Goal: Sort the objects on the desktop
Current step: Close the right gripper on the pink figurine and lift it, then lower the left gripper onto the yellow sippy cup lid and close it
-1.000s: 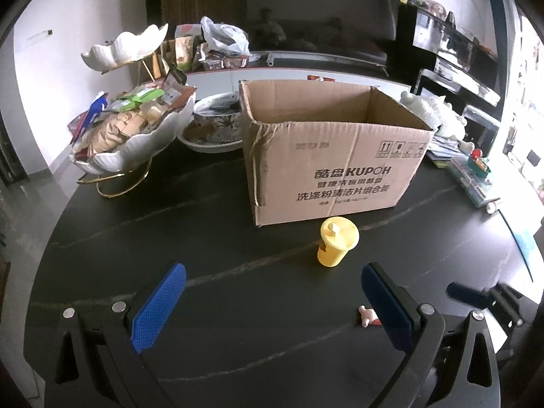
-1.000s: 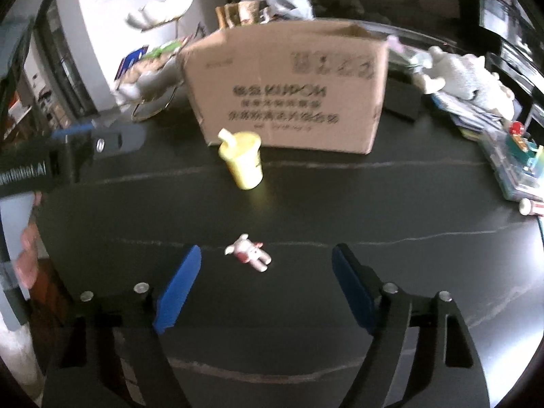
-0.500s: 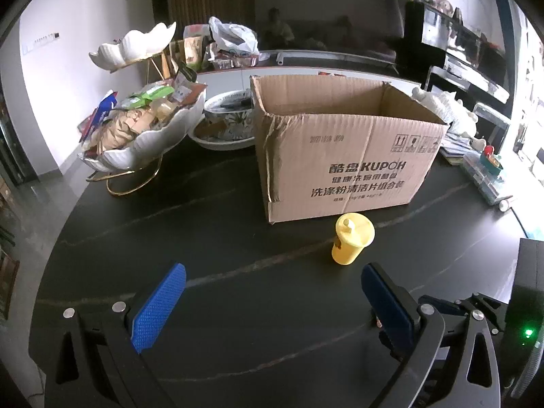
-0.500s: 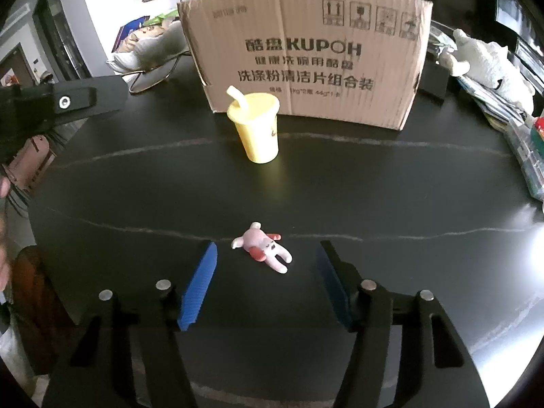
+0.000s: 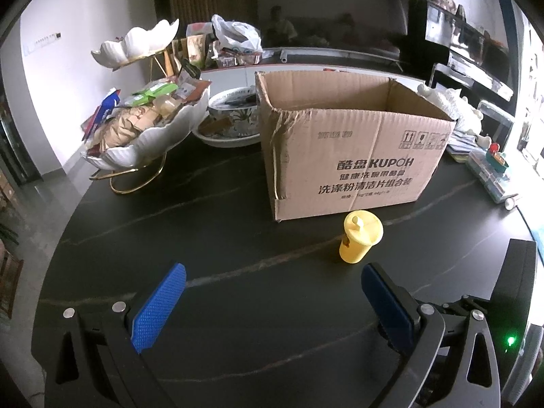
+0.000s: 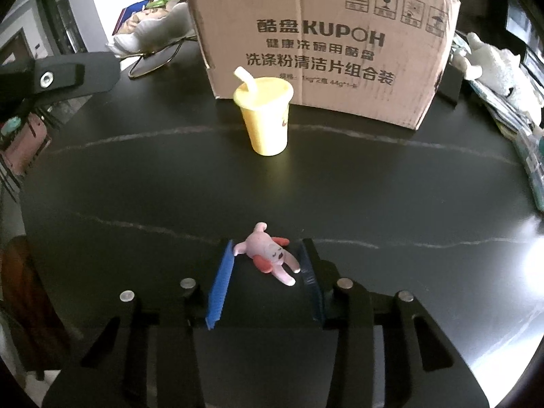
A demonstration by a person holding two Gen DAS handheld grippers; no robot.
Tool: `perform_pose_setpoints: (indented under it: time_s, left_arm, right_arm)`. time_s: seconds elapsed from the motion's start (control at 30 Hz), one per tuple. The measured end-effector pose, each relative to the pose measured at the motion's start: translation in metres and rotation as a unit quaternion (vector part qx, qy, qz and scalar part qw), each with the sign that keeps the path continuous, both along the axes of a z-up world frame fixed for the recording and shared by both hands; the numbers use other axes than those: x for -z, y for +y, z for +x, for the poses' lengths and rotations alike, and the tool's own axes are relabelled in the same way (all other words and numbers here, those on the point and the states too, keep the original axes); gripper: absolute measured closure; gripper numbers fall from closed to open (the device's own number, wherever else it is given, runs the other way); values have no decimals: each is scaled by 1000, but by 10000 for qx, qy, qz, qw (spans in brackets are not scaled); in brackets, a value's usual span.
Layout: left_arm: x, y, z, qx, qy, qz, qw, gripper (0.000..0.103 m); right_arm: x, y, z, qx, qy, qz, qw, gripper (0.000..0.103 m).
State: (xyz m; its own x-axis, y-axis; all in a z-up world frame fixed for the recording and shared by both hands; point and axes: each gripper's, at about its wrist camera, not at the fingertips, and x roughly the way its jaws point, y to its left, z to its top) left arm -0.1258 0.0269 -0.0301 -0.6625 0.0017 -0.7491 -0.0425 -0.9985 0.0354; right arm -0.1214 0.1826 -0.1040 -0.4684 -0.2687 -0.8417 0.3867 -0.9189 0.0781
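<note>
A small pink rabbit figure [image 6: 268, 255] lies on the black table between the blue pads of my right gripper [image 6: 267, 255]. The jaws have narrowed around it and stand close to its sides; a firm grip cannot be told. A yellow toy cup with a straw [image 6: 265, 115] stands in front of an open cardboard box [image 6: 323, 44]. The cup [image 5: 358, 236] and the box [image 5: 350, 156] also show in the left wrist view. My left gripper [image 5: 272, 292] is open and empty, low over the table, left of the cup.
A white shell-shaped stand full of snacks [image 5: 142, 129] and a patterned bowl [image 5: 231, 119] sit at the back left. Plush toys [image 6: 493, 64] and a clear case [image 5: 489, 176] lie at the right. The table edge [image 5: 64, 238] curves round on the left.
My right gripper has moved forward and down until the rabbit lies between its pads, and the jaws have narrowed. My left gripper has drawn slightly closer to the box.
</note>
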Motion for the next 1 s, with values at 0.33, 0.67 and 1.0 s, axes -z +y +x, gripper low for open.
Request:
perform_pose_setpoints:
  time_s: [0.33, 0.67, 1.0]
  left_arm:
    - [2, 3, -2, 12, -46, -23, 10000, 1]
    - [10, 15, -7, 67, -89, 86, 9999, 1]
    - [22, 38, -16, 212, -109, -85, 9997, 1]
  right_arm:
    - [-4, 16, 0, 220, -118, -400, 9989, 68]
    - [-24, 37, 8, 396, 38, -561, 9976, 68]
    - [-25, 53, 9, 496, 32, -604, 9969, 68]
